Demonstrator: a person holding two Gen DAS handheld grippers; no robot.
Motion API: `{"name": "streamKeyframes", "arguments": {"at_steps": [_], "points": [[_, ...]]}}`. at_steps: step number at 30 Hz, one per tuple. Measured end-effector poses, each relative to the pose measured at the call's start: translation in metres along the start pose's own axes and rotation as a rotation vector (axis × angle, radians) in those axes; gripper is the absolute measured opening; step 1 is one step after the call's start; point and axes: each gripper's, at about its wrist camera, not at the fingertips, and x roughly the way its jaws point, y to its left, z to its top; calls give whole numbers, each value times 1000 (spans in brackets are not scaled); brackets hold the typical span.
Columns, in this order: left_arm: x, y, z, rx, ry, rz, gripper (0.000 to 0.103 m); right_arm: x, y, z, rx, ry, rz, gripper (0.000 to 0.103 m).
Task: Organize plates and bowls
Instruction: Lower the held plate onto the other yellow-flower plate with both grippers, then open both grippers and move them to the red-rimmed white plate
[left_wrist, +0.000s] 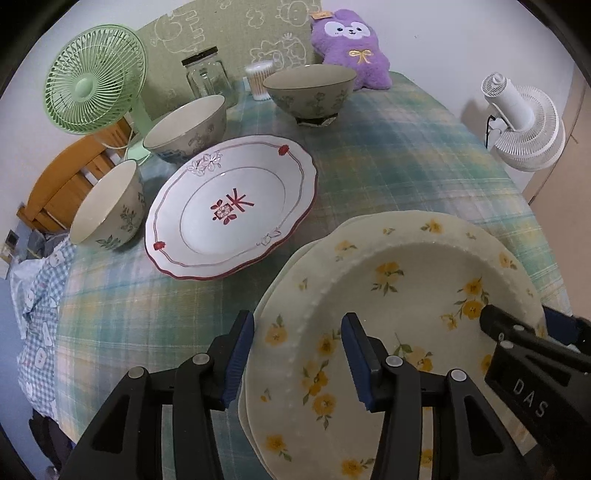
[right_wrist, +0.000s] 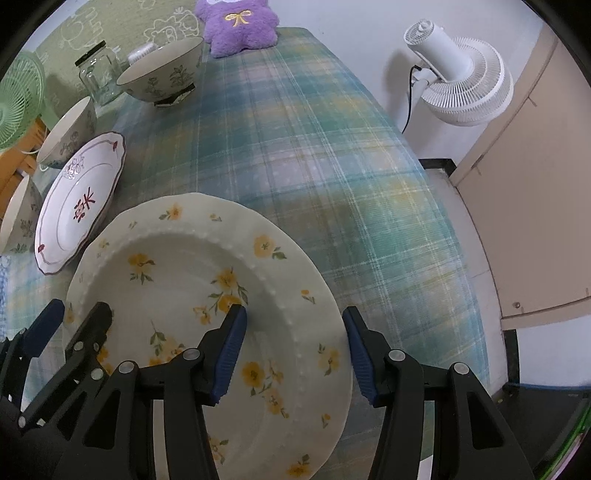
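Note:
A cream plate with yellow flowers (left_wrist: 399, 302) (right_wrist: 192, 273) lies on top of a second cream plate (left_wrist: 258, 435) near the table's front. My left gripper (left_wrist: 297, 354) is open, its fingers straddling the plate's left rim. My right gripper (right_wrist: 295, 350) is open, straddling the right rim; it also shows in the left wrist view (left_wrist: 517, 332). A white plate with red trim (left_wrist: 232, 206) (right_wrist: 79, 203) lies to the left. Three bowls stand behind it: near left (left_wrist: 109, 206), middle (left_wrist: 188, 127), far (left_wrist: 310, 92) (right_wrist: 162, 72).
The table has a green plaid cloth (right_wrist: 314, 155). At the back stand a green fan (left_wrist: 94, 79), a glass jar (left_wrist: 207, 75), a cotton-swab tub (left_wrist: 260, 79) and a purple plush toy (left_wrist: 349, 46). A white fan (right_wrist: 458, 81) stands off the right edge.

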Motion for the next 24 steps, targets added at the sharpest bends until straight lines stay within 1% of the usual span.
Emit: {"name": "streamKeyframes", "arguments": {"at_steps": [1,3,4,5,6,7,9,10,11,13,15,17,20,24], "points": [[1,0,0,-3,1,1,51,0,0,1,-3,-2,0,57],[1,-2,0,-3,2,-2,57,0,-1,2,-6,-2,3,57],[1,-2,0,-2,5,-9,60,1,-1,2,-6,0,7,57],[2,-2,0,-1,7,-20,64,1,-2,2,-5,3,12,57],[1,-2,0,-3,8,-32,66,1,-4,3,-3,7,16,57],[1,-1,1,-6,7,-41,66,-1,-4,4,-5,1,19,57],[0,2,1,-10,11,-66,69,-12,-1,6,-28,-50,22,58],[-1,4,2,-12,13,-78,69,-19,2,7,-43,-73,22,61],[-3,6,2,-14,12,-87,72,-26,6,9,-57,-92,22,64],[-9,13,4,-21,3,-106,76,-38,12,12,-59,-119,40,73],[-16,21,6,-32,-9,-120,82,-49,20,14,-60,-141,51,74],[-24,32,9,-46,-25,-131,85,-60,29,17,-70,-165,59,74],[-35,51,15,-66,-57,-130,87,-73,44,22,-77,-180,82,74],[-43,76,27,-116,-85,-121,87,-87,67,32,-105,-223,121,74]]}}
